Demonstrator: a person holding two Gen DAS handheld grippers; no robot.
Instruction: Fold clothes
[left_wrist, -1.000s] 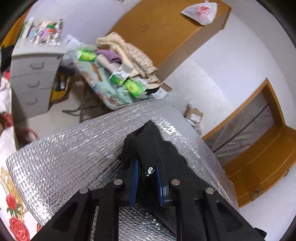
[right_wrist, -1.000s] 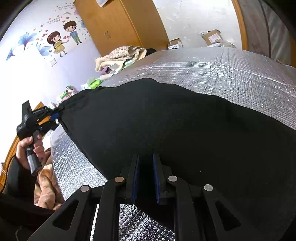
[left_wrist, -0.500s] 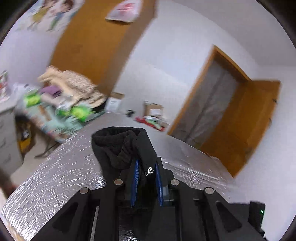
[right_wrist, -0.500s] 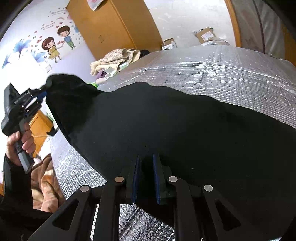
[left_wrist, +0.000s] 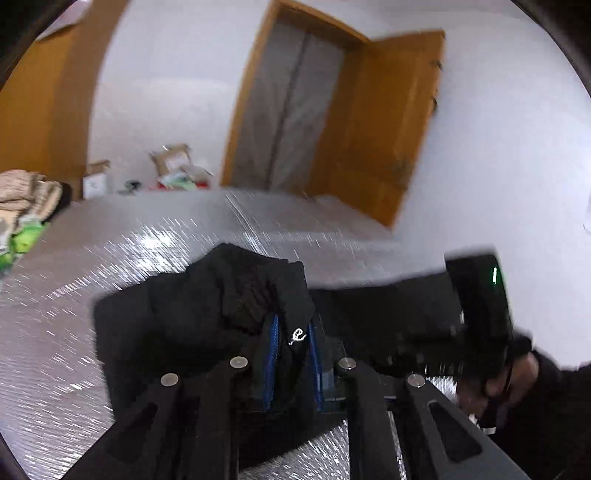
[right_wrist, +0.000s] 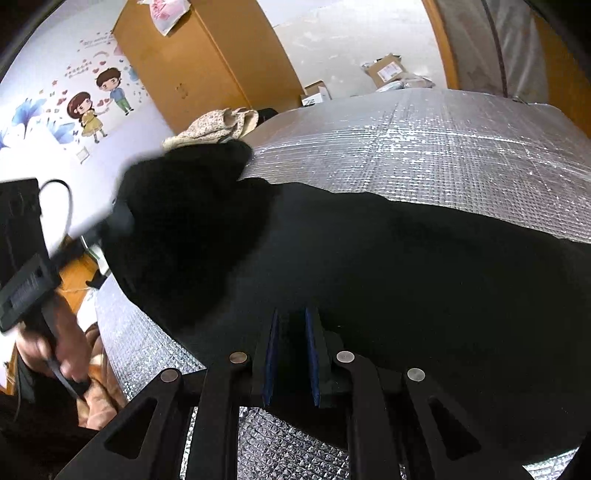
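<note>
- Between the blue pads of your left tool (left_wrist: 291, 363) sat a bunched corner of the black garment (right_wrist: 406, 280); a small white logo on the cloth showed in that gap, and the jaws were closing on it.
- Ahead of that left tool, the lifted cloth humped up in a dark fold above the silver quilted surface (right_wrist: 424, 147).
- To the right of the left tool, your right hand (left_wrist: 513, 376) gripped the handle of the other tool, blurred, with a green light on its body.
- Your right tool (right_wrist: 291, 354) had its pads clamped on the garment's near edge, low against the surface.
- Beyond the right tool, the rest of the garment lay spread flat across the surface.
- To the left of the right tool, your left hand (right_wrist: 55, 354) held its tool raised, with the cloth corner carried up and over the flat part.
- Farther ahead stood a wooden wardrobe (right_wrist: 207, 62) and a beige pile of clothes (right_wrist: 218, 125).
</note>
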